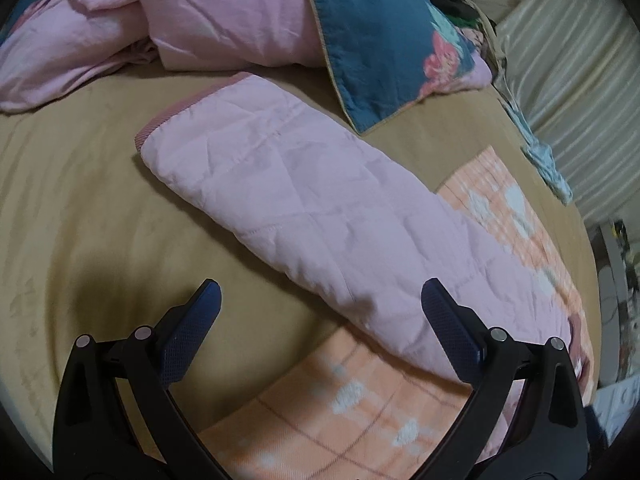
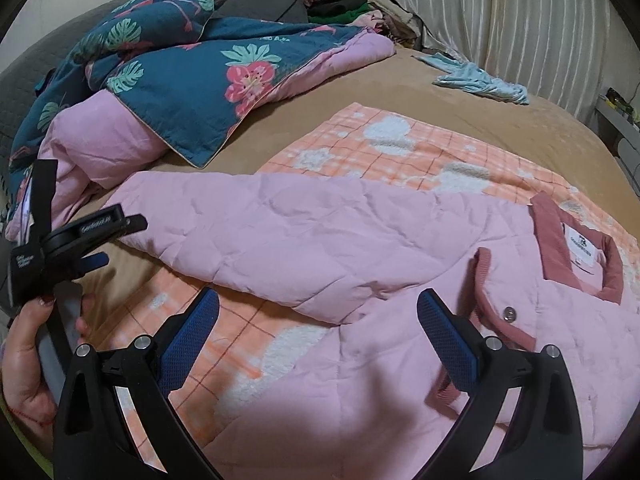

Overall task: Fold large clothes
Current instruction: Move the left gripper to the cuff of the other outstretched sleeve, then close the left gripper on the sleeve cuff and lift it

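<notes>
Two grippers are held over a bed [image 1: 72, 184], each with its jaws spread wide and nothing between them. Nearest, the left gripper [image 1: 320, 300] is seen above the tan sheet and the near edge of an orange checked blanket [image 1: 360, 412]. The right gripper [image 2: 318, 308] hangs over the pink quilted jacket [image 2: 360, 380], which is laid on that blanket. The left hand [image 2: 28, 356] shows at the left edge of the right wrist view. A sleeve [image 1: 288, 200] is stretched out across the blanket, its ribbed cuff at the far left. The collar [image 2: 576, 248] lies to the right, with a snap [image 2: 509, 313] just beside the front edge. Farther off, a floral quilt [image 2: 188, 80] is heaped on the bed, a blue cloth [image 2: 480, 80] lies far right, and a curtain [image 2: 500, 12] hangs behind.
</notes>
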Motion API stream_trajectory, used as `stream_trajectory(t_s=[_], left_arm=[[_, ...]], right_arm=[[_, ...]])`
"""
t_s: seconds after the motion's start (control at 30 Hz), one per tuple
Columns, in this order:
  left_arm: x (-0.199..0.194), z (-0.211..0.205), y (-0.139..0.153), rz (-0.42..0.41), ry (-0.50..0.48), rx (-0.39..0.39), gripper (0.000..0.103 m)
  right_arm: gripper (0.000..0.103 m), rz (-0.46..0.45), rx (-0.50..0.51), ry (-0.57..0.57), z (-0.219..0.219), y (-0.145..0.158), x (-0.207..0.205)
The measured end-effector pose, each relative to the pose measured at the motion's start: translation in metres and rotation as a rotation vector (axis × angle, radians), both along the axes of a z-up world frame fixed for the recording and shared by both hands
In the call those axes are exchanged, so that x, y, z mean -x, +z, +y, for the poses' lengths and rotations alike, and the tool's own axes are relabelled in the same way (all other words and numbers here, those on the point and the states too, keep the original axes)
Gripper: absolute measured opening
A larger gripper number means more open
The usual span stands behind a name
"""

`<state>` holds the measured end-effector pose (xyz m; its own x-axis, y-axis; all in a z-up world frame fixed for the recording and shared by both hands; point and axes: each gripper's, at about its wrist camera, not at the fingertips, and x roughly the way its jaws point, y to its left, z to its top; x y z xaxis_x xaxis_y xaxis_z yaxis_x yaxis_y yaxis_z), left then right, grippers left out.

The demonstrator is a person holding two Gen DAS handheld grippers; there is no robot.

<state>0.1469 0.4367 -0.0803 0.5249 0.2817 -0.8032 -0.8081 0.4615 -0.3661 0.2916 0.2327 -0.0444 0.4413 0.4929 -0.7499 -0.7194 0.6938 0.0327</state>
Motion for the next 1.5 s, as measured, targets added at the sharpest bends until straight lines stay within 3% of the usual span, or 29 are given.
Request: stream_trajectory(t_s=[0.37, 0.57, 0.63, 0.67, 0.73, 0.77, 0.8, 1.13, 1.4, 1.5], left_arm=[[0.005, 0.044, -0.035, -0.091, 0.158, 0.114, 0.094], [0.008, 0.061, -0.038, -0.116, 0.169, 0.09, 0.091], [0.008, 0.062, -0.037, -0.096, 0.173, 0.064, 0.077], [0.009, 0.061, -0.036, -0.099, 0.17, 0.053, 0.058], [0.014, 0.061, -0.033, -0.115, 0.18, 0.048, 0.037], [0.019, 0.06, -0.028, -0.145, 0.181, 0.041, 0.022], [0.02, 0.06, -0.024, -0.162, 0.179, 0.036, 0.015], [0.009, 0.009, 0.074, -0.308, 0.011, -0.139, 0.011], [-0.006, -0.077, 0.137, -0.384, -0.201, -0.276, 0.01], [-0.009, -0.099, 0.153, -0.41, -0.242, -0.281, 0.01]], right_arm=[[0.099, 0.015, 0.004, -0.039, -0.03, -0.003, -0.005], [0.099, 0.003, -0.028, -0.115, -0.075, 0.007, -0.014], [0.099, 0.007, -0.045, -0.143, -0.09, 0.01, -0.017], [0.099, 0.005, -0.052, -0.155, -0.096, 0.011, -0.018], [0.099, 0.003, -0.069, -0.182, -0.111, 0.014, -0.019], [0.099, 0.005, -0.079, -0.195, -0.118, 0.015, -0.019], [0.099, 0.008, -0.089, -0.205, -0.124, 0.016, -0.019], [0.099, 0.004, -0.136, -0.328, -0.202, 0.025, -0.003], [0.099, 0.005, -0.149, -0.407, -0.268, 0.039, 0.021], [0.099, -0.013, -0.139, -0.42, -0.287, 0.045, 0.03]])
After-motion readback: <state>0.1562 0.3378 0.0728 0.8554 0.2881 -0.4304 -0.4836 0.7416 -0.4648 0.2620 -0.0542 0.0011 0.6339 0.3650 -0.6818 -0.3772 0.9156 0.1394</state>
